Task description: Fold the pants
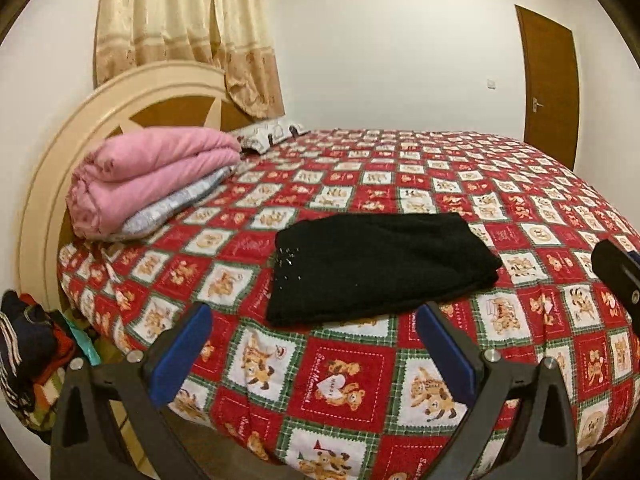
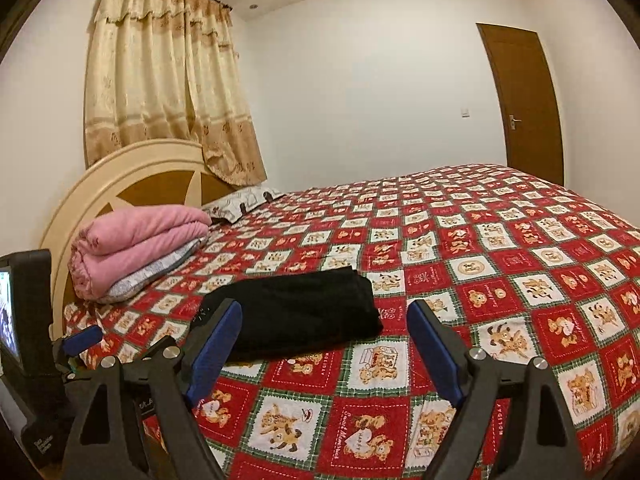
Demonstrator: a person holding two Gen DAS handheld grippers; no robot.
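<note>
I see the black pants (image 1: 380,266) folded into a thick, soft-knit rectangle, lying flat on the quilted red-and-white bear-print bedspread (image 1: 348,384). My left gripper (image 1: 312,320) is released, its blue pads spread wide and empty, short of the pants. My right gripper (image 2: 324,320) is likewise released, nothing between its pads.

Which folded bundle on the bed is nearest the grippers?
The black pants, lying alone mid-bed, just ahead of both open grippers. The pink blanket sits farther off, stacked by the headboard.
</note>
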